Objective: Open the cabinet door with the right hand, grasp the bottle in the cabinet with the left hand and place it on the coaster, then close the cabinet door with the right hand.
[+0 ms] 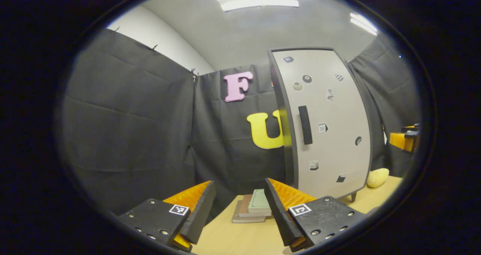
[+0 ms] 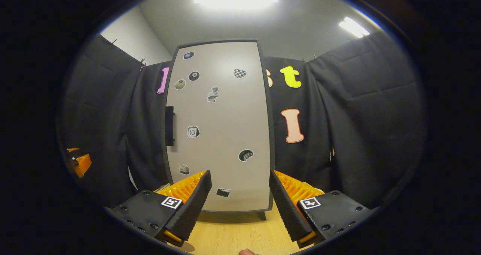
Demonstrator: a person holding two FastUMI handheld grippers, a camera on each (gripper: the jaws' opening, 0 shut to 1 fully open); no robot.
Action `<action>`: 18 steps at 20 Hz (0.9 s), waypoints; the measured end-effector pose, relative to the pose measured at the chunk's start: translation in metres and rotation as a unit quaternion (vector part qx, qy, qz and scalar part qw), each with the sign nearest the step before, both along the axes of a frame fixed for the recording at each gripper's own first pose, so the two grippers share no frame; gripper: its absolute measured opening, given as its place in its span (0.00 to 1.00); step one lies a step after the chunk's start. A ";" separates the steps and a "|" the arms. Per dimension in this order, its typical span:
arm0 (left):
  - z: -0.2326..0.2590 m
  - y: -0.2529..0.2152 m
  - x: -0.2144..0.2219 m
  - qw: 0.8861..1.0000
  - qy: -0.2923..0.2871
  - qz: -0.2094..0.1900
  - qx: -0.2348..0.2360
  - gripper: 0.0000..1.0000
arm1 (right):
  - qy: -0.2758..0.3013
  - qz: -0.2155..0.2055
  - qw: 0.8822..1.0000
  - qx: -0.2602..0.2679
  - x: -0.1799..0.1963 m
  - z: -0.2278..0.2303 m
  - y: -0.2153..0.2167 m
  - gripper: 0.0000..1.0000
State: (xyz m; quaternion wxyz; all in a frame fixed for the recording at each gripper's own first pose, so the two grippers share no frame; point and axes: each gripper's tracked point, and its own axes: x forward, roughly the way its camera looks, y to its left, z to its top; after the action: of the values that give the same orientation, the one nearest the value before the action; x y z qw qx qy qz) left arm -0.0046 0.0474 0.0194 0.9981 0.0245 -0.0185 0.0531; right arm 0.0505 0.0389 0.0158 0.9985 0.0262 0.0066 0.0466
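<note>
I hold both grippers, left [image 1: 239, 206] and right [image 2: 239, 200], level, jaws apart, facing the shut door [image 2: 220, 127].

Matt cabinet door [image 2: 221, 127], wood-grain table [image 2: 233, 232]

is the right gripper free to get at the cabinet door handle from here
Probably yes: the right gripper is open and faces the shut cabinet door; nothing stands between it and the handle at the door's left edge.

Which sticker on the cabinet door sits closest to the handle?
The calendar sticker on the cabinet door, level with the dark handle; the other stickers sit higher, lower or farther across.
</note>
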 end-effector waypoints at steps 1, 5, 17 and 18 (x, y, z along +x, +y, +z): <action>0.001 0.007 -0.003 1.000 -0.001 0.006 0.002 0.81 | -0.005 0.009 1.000 -0.003 0.005 0.006 0.009 0.96; -0.001 0.040 -0.018 0.999 0.002 0.038 0.004 0.79 | -0.029 0.058 0.998 0.012 0.042 0.042 0.058 0.97; -0.065 0.185 -0.078 0.984 0.069 0.164 -0.019 0.79 | 0.045 0.119 0.992 -0.010 0.155 0.041 0.207 0.98; -0.069 0.191 -0.082 0.982 0.071 0.171 -0.022 0.81 | 0.045 0.115 0.992 -0.012 0.165 0.041 0.212 0.98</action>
State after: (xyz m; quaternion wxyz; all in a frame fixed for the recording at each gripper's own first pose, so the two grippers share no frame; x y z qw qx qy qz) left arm -0.0867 0.2379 -0.0501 0.9733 0.0091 0.0582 0.2219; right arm 0.2155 0.2511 0.0567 0.9855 0.0153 0.0552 0.1599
